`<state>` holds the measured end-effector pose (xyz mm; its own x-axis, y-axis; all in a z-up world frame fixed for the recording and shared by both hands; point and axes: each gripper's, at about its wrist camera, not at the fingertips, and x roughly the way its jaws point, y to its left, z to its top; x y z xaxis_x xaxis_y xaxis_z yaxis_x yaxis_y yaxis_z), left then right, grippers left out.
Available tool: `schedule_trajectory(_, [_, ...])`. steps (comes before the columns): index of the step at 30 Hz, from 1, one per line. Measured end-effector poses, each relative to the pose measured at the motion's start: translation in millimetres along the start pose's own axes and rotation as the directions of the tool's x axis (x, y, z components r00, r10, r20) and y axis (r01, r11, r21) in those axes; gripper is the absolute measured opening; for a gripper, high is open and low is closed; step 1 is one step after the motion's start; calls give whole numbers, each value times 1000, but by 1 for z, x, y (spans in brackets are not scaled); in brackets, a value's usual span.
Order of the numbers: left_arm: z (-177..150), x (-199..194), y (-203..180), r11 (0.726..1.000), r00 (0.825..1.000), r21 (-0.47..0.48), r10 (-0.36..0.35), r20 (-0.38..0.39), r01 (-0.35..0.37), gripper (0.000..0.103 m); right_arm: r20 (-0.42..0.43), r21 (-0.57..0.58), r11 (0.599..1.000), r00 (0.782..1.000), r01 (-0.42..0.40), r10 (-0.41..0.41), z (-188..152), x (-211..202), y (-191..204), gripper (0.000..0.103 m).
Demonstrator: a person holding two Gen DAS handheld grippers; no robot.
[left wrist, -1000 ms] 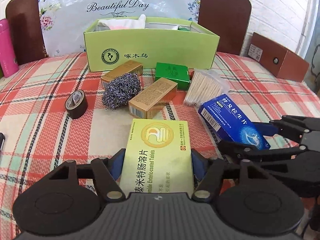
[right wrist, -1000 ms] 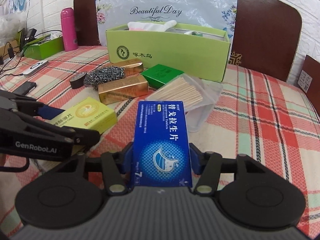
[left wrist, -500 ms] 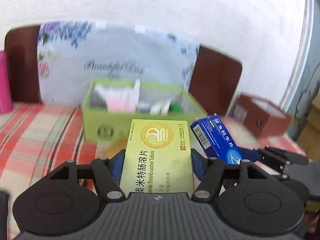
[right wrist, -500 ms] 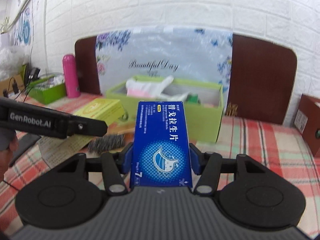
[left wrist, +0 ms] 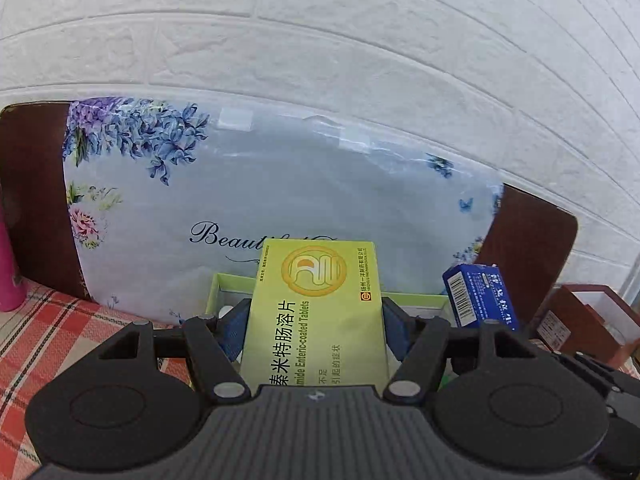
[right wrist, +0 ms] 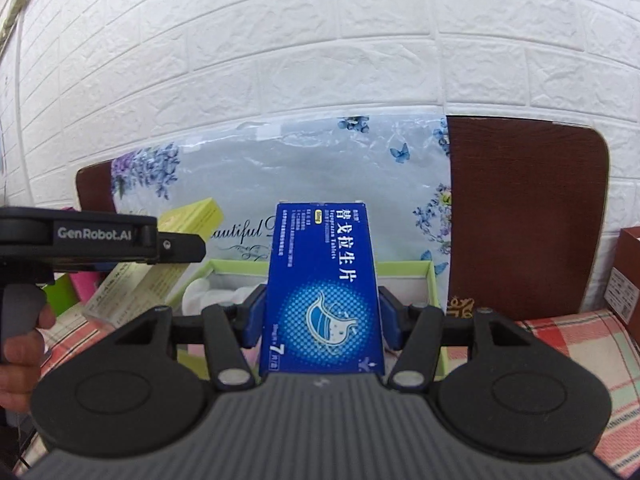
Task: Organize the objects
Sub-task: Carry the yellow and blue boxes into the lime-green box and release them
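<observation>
My left gripper (left wrist: 316,322) is shut on a yellow-green tablet box (left wrist: 316,312) and holds it in the air just in front of the open light-green cardboard box (left wrist: 224,286). My right gripper (right wrist: 322,316) is shut on a blue tablet box (right wrist: 324,292), also raised in front of the green box (right wrist: 424,276). The blue box shows at the right in the left wrist view (left wrist: 480,300). The yellow-green box (right wrist: 160,256) and the left gripper's body show at the left in the right wrist view. White cloth lies inside the green box (right wrist: 208,292).
A floral "Beautiful Day" plastic bag (left wrist: 280,188) leans on the brown headboard (right wrist: 524,216) behind the green box, under a white brick wall. A pink bottle (left wrist: 8,272) stands far left. A brown box (left wrist: 588,320) sits at the right. The checked cloth (left wrist: 48,320) lies below.
Both grippers have lifted their boxes off the checked cloth and carried them forward and up to the green box. The small items on the cloth have dropped out of view.
</observation>
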<state>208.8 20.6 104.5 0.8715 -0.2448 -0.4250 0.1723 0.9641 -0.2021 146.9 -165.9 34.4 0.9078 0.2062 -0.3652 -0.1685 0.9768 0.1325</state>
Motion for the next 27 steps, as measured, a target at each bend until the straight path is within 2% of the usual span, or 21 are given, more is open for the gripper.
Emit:
schedule_trajectory(4, [3, 29, 10, 1000, 1000, -11, 16, -26, -16, 69, 18, 1, 1000, 1000, 16, -16, 6, 25, 3, 55])
schedule_trajectory(7, [-4, 46, 18, 1000, 1000, -14, 9, -21, -9, 71, 1, 4, 1000, 1000, 24, -24, 3, 48, 4, 55])
schedule_trajectory(8, [-8, 51, 20, 1000, 999, -17, 12, -31, -12, 81, -9, -8, 1000, 1000, 25, -25, -1, 56, 6, 58])
schedule_trajectory(9, [-12, 55, 22, 999, 998, -20, 24, -53, -25, 86, -30, -34, 999, 999, 30, -31, -6, 64, 7, 71])
schedule_trajectory(10, [-17, 58, 25, 999, 997, -20, 36, -71, -38, 86, -52, -69, 997, 998, 43, -47, -13, 70, 9, 76])
schedule_trajectory(12, [-26, 59, 29, 999, 996, -15, 32, -83, -33, 86, -56, -136, 988, 996, 67, -75, -27, 73, 12, 79])
schedule_trajectory(16, [-31, 55, 32, 999, 996, -23, 25, -83, -27, 86, -70, -165, 983, 993, 78, -91, -46, 72, 12, 83])
schedule_trajectory(19, [-27, 48, 28, 999, 995, -22, 40, -86, -42, 86, -61, -137, 988, 994, 77, -86, -44, 66, 10, 86])
schedule_trajectory(24, [-22, 21, 13, 997, 994, 4, 83, -69, -83, 86, 20, -118, 988, 995, 97, -96, -30, 37, 9, 101])
schedule_trajectory(27, [-24, 2, 1, 991, 988, 31, 135, -79, -133, 86, 55, -100, 990, 994, 101, -95, -24, 14, 7, 103])
